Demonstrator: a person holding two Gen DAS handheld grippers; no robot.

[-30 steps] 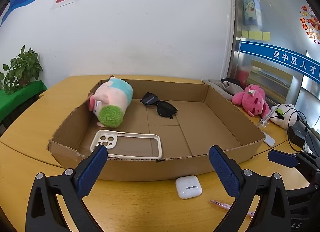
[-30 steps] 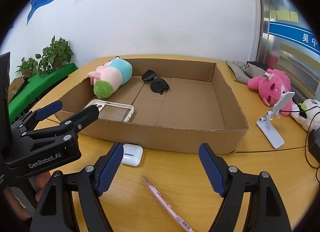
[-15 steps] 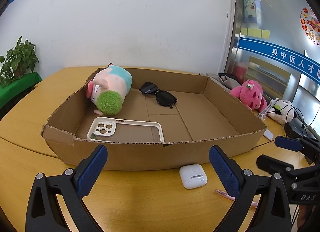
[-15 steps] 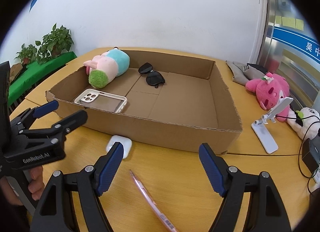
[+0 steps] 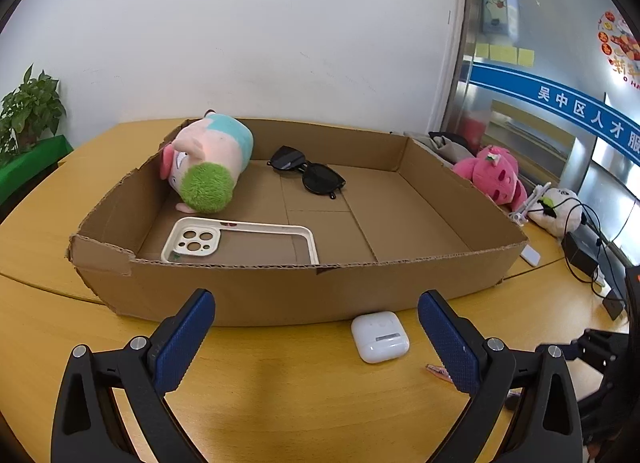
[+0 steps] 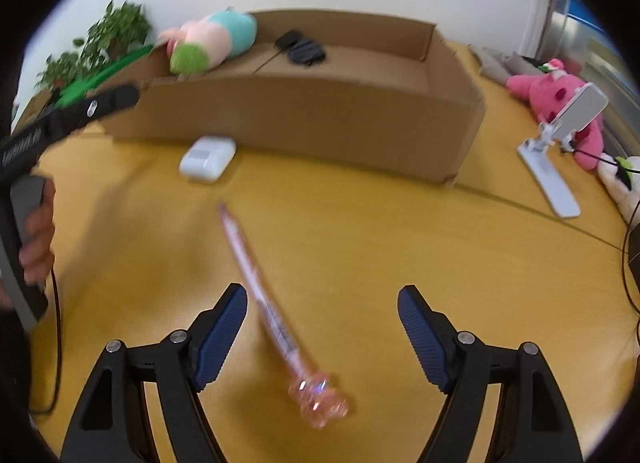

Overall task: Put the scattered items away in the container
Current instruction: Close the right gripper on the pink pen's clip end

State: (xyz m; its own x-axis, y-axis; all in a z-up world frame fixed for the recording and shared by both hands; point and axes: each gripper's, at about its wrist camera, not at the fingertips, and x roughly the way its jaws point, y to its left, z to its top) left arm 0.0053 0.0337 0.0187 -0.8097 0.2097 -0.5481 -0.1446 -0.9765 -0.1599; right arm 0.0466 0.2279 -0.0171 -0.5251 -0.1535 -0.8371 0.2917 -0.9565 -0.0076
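Having dropped toward pink pen (image 6: pixel 264 303) since before, right gripper (image 6: pixel 322 337) hanging open astride it, nothing gripped. Left gripper (image 5: pixel 316 337) also open, empty. Earbud case (image 5: pixel 380 337) lying beyond pen, just before cardboard box (image 5: pixel 280 295).

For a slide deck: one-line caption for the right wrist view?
Open right gripper over a pink pen on the table, white earbud case beside the cardboard box.

A white wall (image 5: pixel 280 43) rises behind the yellow wooden table (image 6: pixel 380 247), a potted plant (image 5: pixel 28 111) at left.
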